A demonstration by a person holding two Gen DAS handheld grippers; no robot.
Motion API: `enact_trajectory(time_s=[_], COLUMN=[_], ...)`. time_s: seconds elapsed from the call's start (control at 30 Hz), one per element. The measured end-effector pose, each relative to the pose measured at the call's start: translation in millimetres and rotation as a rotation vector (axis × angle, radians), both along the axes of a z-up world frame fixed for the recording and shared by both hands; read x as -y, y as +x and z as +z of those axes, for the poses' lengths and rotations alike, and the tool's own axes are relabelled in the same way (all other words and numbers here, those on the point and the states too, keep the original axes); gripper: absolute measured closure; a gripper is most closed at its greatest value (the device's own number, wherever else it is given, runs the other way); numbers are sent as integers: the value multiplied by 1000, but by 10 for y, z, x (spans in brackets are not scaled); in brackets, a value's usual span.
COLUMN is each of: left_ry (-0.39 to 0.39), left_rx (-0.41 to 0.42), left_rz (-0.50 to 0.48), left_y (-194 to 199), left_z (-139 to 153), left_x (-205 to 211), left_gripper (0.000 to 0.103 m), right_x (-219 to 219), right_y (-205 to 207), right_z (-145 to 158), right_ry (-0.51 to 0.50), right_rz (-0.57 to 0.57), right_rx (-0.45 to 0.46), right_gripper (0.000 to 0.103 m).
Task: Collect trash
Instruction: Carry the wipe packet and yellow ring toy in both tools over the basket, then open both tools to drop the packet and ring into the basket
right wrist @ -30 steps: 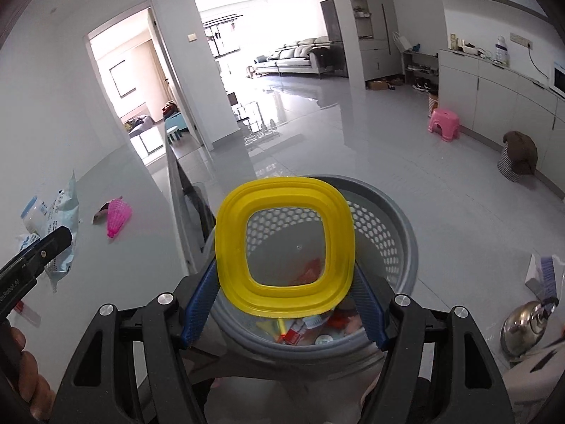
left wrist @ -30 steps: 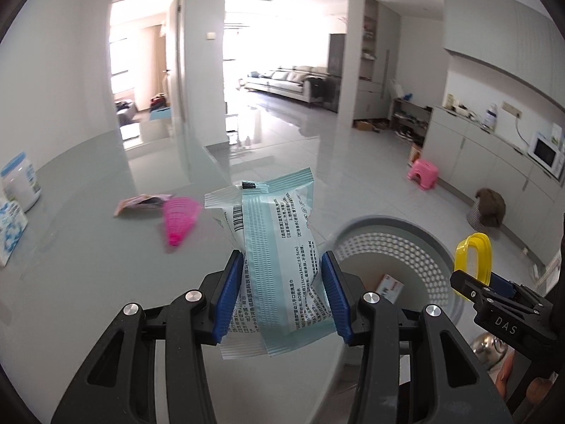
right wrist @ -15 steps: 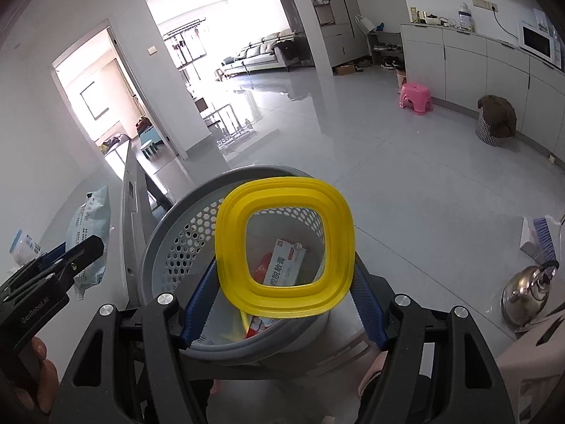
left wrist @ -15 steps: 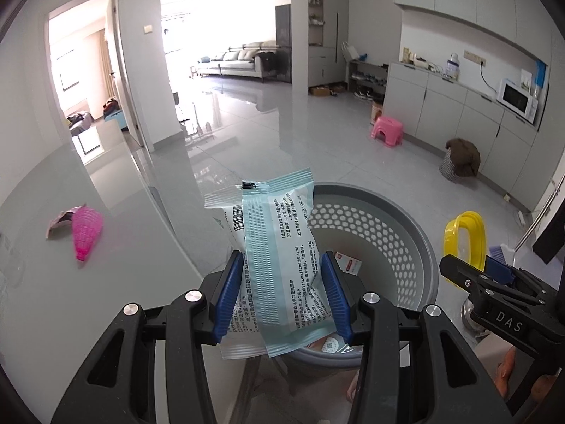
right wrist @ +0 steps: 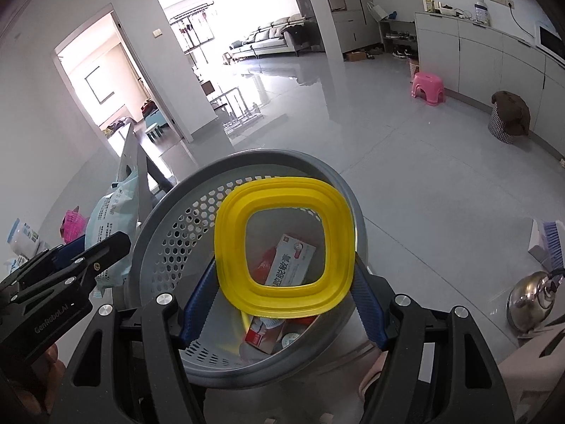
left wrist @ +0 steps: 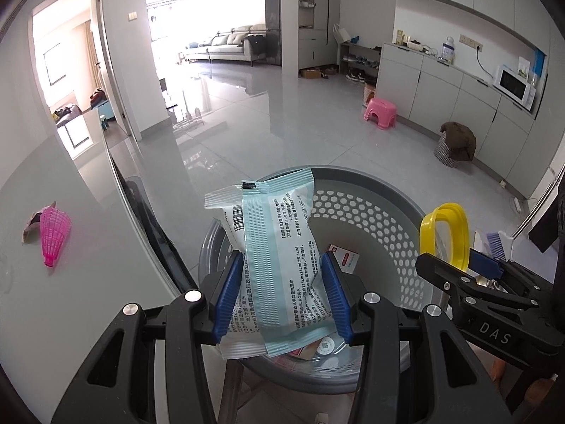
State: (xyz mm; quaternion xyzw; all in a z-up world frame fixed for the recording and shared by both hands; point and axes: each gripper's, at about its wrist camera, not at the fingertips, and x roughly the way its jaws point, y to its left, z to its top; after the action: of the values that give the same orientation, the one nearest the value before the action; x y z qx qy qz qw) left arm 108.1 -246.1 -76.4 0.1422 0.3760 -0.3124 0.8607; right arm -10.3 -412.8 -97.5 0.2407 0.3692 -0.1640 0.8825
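Observation:
My left gripper (left wrist: 280,268) is shut on a pale blue and white wipes packet (left wrist: 279,247), held upright over the near rim of a grey perforated trash basket (left wrist: 370,208). The right gripper (right wrist: 284,275) is shut on a yellow square lid ring (right wrist: 286,243), held above the basket (right wrist: 183,233) opening. Inside the basket lie a red and white carton (right wrist: 289,263) and other scraps. From the right wrist view the packet (right wrist: 109,219) and left gripper (right wrist: 88,251) appear at the basket's left. The lid ring (left wrist: 446,236) shows edge-on at the right of the left wrist view.
A pink shuttlecock (left wrist: 53,235) with a torn wrapper lies on the grey table (left wrist: 53,300) left of the basket. A steel kettle (right wrist: 533,295) and a brush (right wrist: 552,243) sit on the floor at right. A pink stool (left wrist: 380,112) stands farther off.
Both grippers moved right and down from the table to over the basket, which now fills the lower middle of each view. The packet and the yellow ring stay gripped.

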Motion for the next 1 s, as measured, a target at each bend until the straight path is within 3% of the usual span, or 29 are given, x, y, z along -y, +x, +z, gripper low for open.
enact_trajectory(time_s=[0.23, 0.4, 0.47, 1.0], left_ry=[0, 1, 2, -12], left_rx=[-27, -18, -18, -19], left_rz=[6, 21, 25, 56], left_y=[67, 77, 87, 57], left_z=[-44, -25, -19, 31], left_x=[39, 37, 38, -87], left_gripper=[56, 41, 40, 34], right_x=[29, 36, 27, 17], right_y=[97, 84, 77, -45], right_z=[-60, -83, -67, -32], right_ry=[7, 10, 3, 6], right_rz=[-5, -1, -5, -6], right_rx=[-3, 6, 20, 21], right_gripper=[35, 28, 23, 23])
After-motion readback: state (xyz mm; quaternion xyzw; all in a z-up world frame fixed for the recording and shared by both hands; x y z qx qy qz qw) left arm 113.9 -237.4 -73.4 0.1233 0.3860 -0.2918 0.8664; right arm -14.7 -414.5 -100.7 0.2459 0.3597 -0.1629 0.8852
